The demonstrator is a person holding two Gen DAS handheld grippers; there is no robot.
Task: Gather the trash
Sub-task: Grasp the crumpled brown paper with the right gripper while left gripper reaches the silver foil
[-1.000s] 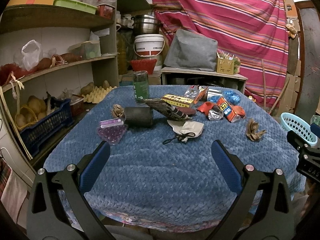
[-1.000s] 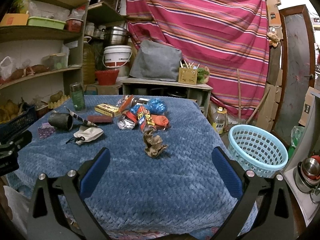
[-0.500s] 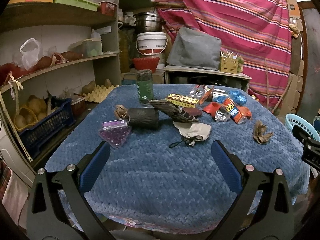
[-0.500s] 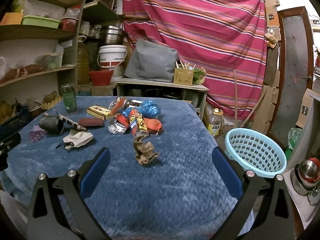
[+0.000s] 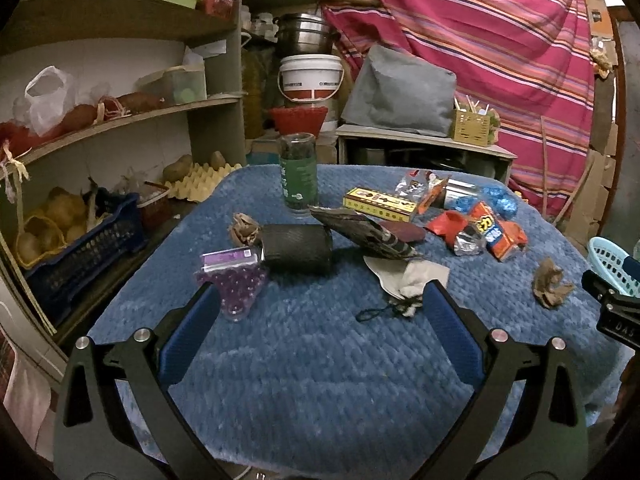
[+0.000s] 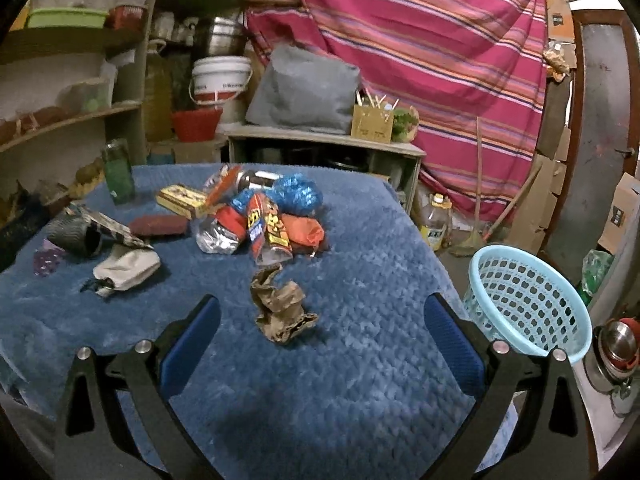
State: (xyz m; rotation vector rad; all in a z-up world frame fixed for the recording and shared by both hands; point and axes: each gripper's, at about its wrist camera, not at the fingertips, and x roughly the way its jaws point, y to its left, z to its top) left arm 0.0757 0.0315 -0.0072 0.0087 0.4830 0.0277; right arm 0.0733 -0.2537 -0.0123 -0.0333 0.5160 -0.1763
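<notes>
A crumpled brown paper wad (image 6: 282,307) lies on the blue table cover, just ahead of my open right gripper (image 6: 320,336); it also shows at the right in the left wrist view (image 5: 551,282). Behind it sits a heap of snack wrappers (image 6: 264,226). A light blue mesh basket (image 6: 528,300) stands beside the table on the right. My left gripper (image 5: 320,332) is open over bare cover, short of a grey pouch (image 5: 412,278), a black roll (image 5: 298,245) and a purple bead packet (image 5: 236,280). A second brown wad (image 5: 243,229) lies behind the roll.
A green glass jar (image 5: 300,174) stands upright at the back of the table, with a yellow box (image 5: 378,204) near it. Shelves with produce and a blue crate (image 5: 80,240) line the left. A striped cloth hangs behind a low bench.
Both grippers have moved forward over the table. The brown wad now sits nearer and more central between the right fingers. No object has been touched.
</notes>
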